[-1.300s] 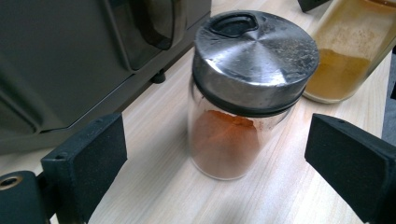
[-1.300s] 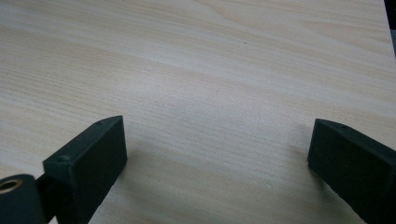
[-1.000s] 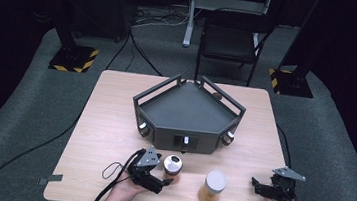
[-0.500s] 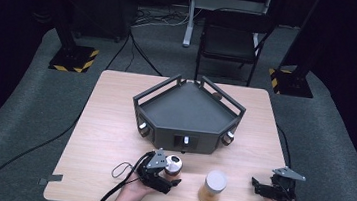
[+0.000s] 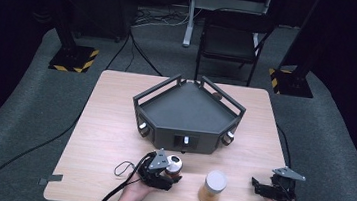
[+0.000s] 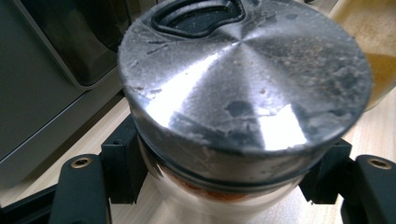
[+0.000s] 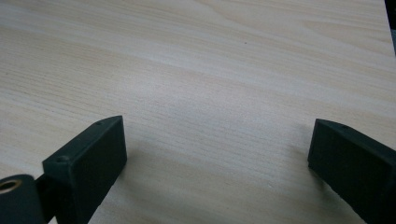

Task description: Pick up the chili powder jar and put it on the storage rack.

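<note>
Left gripper [image 5: 171, 171]: jaws have just closed onto the small glass jar with a brushed metal lid [image 6: 243, 88], gripping its body under the lid from both sides.
Jar: between the left fingers [image 6: 123, 161], reddish contents showing at the glass.
Right gripper [image 7: 217, 154]: jaws wide apart, nothing between them.
Pale wooden table [image 7: 196, 60]: bare beneath the right fingers.
Amber jar with a white lid [image 5: 213, 186]: between the two grippers, apart from both.
Dark grey angular tray [image 5: 185, 112]: beyond the left fingers.

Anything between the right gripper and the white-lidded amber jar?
Nothing visible. The right gripper sits open at the table's near right edge, with bare tabletop between it and the white-lidded amber jar. The left gripper is shut on the metal-lidded jar, off to the other side.
</note>
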Tool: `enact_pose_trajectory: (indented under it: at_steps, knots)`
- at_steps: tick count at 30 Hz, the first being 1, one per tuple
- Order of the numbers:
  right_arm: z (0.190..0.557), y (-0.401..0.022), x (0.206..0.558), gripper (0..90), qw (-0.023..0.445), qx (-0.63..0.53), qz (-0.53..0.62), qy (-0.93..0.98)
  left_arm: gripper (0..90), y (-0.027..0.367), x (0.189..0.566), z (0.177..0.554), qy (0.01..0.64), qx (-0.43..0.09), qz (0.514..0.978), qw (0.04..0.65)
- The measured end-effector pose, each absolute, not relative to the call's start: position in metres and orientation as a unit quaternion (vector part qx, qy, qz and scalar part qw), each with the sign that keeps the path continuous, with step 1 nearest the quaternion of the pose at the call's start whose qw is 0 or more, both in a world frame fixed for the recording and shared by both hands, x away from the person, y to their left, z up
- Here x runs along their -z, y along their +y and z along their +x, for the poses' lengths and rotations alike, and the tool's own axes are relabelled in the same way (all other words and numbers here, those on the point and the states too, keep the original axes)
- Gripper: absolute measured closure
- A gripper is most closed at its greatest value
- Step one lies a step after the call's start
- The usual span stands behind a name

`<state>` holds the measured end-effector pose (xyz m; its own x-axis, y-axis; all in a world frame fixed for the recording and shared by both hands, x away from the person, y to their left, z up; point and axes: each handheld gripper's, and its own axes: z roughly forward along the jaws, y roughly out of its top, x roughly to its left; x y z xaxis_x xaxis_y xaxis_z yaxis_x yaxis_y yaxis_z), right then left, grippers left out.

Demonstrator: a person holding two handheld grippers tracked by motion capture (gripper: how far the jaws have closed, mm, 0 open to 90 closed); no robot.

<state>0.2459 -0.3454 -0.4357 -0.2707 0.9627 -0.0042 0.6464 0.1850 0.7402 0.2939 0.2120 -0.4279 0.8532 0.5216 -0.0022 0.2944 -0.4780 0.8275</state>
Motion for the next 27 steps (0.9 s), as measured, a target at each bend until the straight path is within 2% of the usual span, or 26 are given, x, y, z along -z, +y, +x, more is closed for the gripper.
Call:
enact_pose_trajectory:
  at_steps: [12, 27]
  knots:
    - [0.246, -0.345, 0.436, 3.4, 0.246, -0.321, 0.552, 0.729, 30.4, 0.214, 0.424, 0.291, 0.249, -0.13, 0.848, 0.451]
    - [0.246, -0.345, 0.436, 3.3, 0.246, -0.321, 0.551, 0.73, 30.5, 0.229, 0.401, 0.287, 0.258, -0.146, 0.836, 0.461]
